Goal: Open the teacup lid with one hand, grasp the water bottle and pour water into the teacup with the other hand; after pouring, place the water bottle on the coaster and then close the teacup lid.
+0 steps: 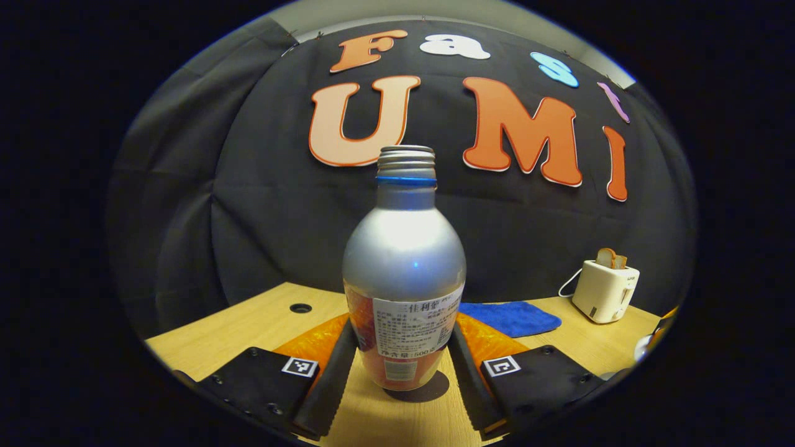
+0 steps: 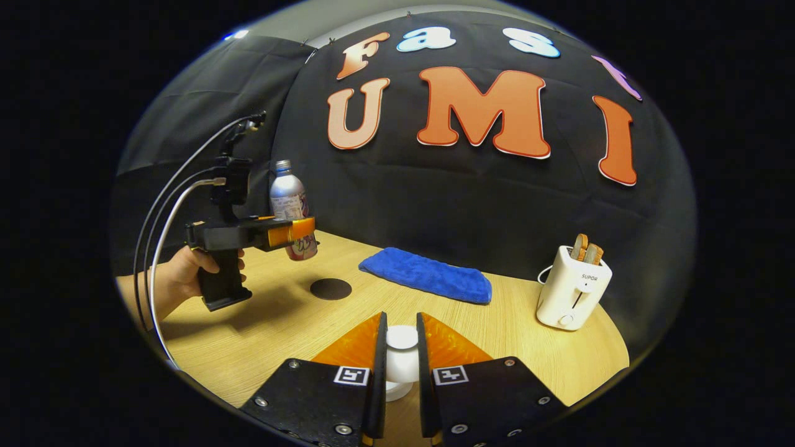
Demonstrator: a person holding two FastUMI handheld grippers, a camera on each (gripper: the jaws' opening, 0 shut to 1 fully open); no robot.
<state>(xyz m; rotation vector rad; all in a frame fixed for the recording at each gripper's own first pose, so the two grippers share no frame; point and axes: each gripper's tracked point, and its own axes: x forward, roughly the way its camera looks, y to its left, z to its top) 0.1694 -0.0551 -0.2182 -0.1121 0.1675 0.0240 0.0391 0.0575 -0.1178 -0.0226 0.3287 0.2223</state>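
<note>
Wood-grain tabletop fills the booth floor, with black cloth hung behind it. One silver water bottle, uncapped and upright, sits between the fingers of the left gripper; in the left gripper view both fingers press against its labelled lower body, and its base hangs above a shadow on the wood. In the right gripper view the same bottle is at 10 o'clock, raised off the table, with a person's hand around the gripper's handle and two cables arcing back from it. Below and just right of it lies one dark round coaster, bare. The right gripper at 6 o'clock is closed down on the knob of the white teacup lid; whether the lid is raised off the teacup I cannot tell. One blue cloth lies flat past the coaster, towards 12 o'clock. One white toaster with two slices of bread in it stands at 3 o'clock, well apart from the rest. Nothing stands between bottle and coaster.
</note>
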